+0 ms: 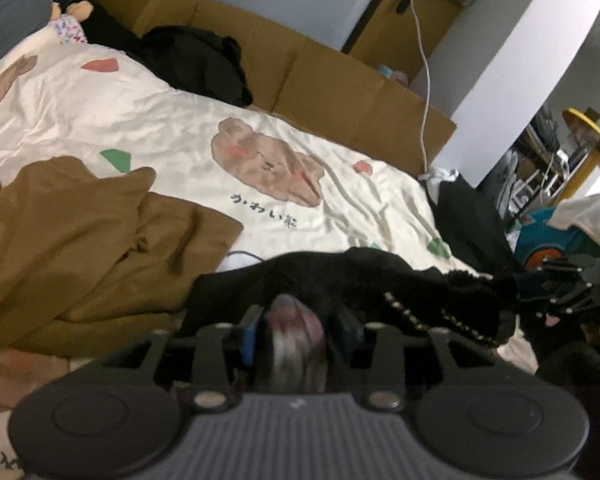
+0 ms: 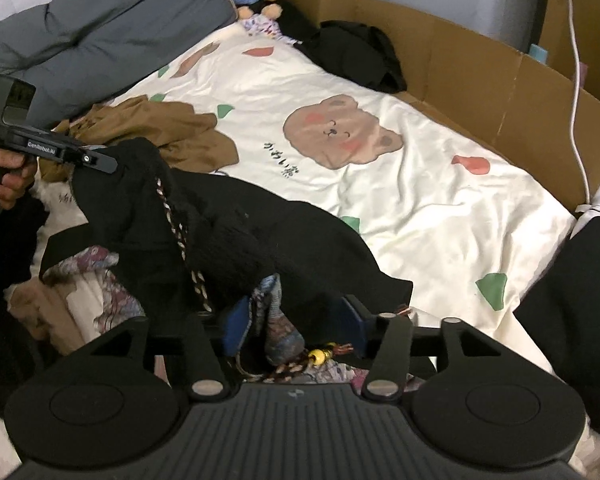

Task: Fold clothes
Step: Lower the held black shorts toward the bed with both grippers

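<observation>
Cream bedsheet (image 2: 420, 184) carries the black garment (image 2: 260, 224), its long axis spanning between my grippers. Left gripper (image 1: 296, 332) and right gripper (image 2: 296, 320) both spread, patterned lining lying loose between fingers.

The left gripper (image 2: 100, 162), seen at the left edge from the right wrist view, carries white lettering: "DAS" on its upper block and "GenRobot.AI" along its body. On the cream bedsheet (image 2: 420, 184), a short line of dark Japanese characters runs just below the printed brown bear (image 2: 340, 132); I cannot read them surely.
</observation>
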Demonstrator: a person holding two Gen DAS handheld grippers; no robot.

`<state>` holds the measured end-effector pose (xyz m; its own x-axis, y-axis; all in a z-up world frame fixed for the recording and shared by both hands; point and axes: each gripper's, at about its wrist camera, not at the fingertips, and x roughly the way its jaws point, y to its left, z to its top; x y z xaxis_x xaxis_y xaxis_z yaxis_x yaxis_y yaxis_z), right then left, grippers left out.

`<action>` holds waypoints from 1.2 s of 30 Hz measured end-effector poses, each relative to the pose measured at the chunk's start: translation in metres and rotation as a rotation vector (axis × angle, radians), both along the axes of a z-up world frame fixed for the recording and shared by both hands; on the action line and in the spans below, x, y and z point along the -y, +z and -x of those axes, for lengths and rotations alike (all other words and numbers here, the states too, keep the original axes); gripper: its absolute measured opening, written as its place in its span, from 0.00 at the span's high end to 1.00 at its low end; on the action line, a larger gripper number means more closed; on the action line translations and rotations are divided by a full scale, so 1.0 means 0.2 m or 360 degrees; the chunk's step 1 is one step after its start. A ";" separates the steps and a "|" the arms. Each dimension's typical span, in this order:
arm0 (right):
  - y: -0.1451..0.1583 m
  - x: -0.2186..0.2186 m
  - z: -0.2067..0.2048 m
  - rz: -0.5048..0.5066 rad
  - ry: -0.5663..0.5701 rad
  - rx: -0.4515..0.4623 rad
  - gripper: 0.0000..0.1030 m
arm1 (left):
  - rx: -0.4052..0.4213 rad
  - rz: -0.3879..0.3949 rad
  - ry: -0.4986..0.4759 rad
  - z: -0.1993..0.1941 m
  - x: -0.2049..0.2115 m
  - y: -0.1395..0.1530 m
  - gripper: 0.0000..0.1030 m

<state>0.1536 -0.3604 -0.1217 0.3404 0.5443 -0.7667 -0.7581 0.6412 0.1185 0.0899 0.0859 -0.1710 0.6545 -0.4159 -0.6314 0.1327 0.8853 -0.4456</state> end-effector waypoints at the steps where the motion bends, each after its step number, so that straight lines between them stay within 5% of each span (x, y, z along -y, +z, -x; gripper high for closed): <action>1: 0.01 0.00 -0.01 -0.0001 0.0037 -0.0018 0.43 | 0.0015 0.0018 -0.0006 0.02 -0.03 0.01 0.48; 12: 0.07 -0.04 -0.16 0.0000 0.0289 -0.0072 0.41 | 0.0027 0.0035 0.0042 -0.14 -0.15 0.03 0.43; 19: -0.01 -0.17 -0.25 0.0030 0.0388 -0.0152 0.41 | -0.0250 0.0199 0.0033 -0.34 -0.17 -0.12 0.42; 25: -0.12 -0.28 -0.26 0.0084 0.0493 -0.0242 0.41 | -0.0477 0.0176 -0.0073 -0.36 -0.08 -0.28 0.42; 36: -0.26 -0.44 -0.16 0.0213 0.0649 -0.0291 0.41 | -0.0412 0.0298 0.0021 -0.35 -0.17 -0.25 0.42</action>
<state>0.1863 -0.2732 -0.1744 -0.0279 0.4977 -0.8669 -0.9258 0.3142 0.2101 0.1596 0.1206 -0.2207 0.4882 -0.5331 -0.6910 -0.0171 0.7858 -0.6183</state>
